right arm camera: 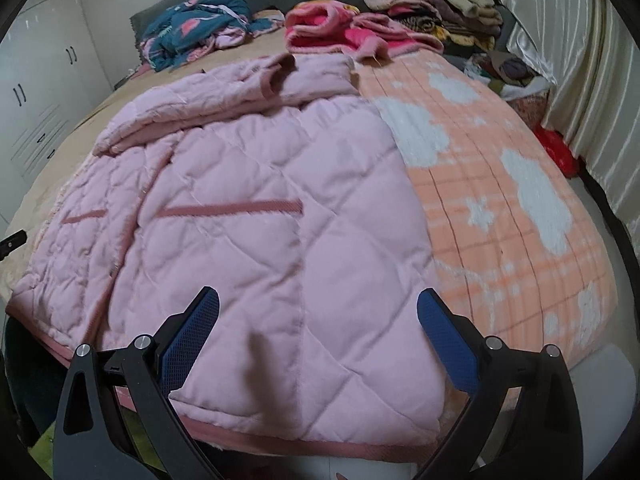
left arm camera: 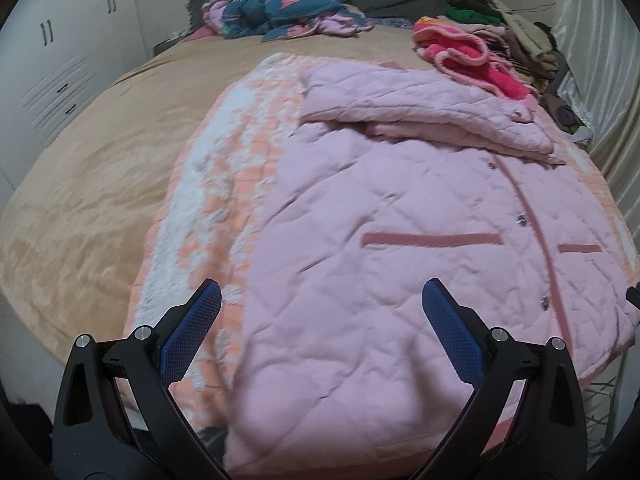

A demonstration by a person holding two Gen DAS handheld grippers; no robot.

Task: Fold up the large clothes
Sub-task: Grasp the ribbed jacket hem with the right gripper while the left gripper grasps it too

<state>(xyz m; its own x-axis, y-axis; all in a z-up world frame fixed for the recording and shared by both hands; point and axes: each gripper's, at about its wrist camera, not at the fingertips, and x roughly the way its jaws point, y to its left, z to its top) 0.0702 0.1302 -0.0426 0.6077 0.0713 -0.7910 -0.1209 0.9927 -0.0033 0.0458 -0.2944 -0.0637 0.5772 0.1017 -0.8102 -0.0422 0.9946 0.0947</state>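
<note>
Both hand-held grippers hang released, blue-padded fingers spread wide and gripping nothing. Left hand-held gripper (left arm camera: 320,296) hovers over the near hem of a pale pink quilted jacket with dusty-rose trim and snap buttons (left arm camera: 380,240); right hand-held gripper (right arm camera: 318,300) hovers over the same hem from the other side. That jacket lies flat, front up, on a peach-and-white fleece blanket (right arm camera: 520,200) spread over a tan-covered bed (left arm camera: 100,152), with one sleeve (left arm camera: 420,112) folded across its chest toward 12 o'clock. At 1 o'clock in the left view sits a heap of bright pink fleece clothing (left arm camera: 472,60); at 11 o'clock, a crumpled teal patterned quilt (left arm camera: 280,4).
</note>
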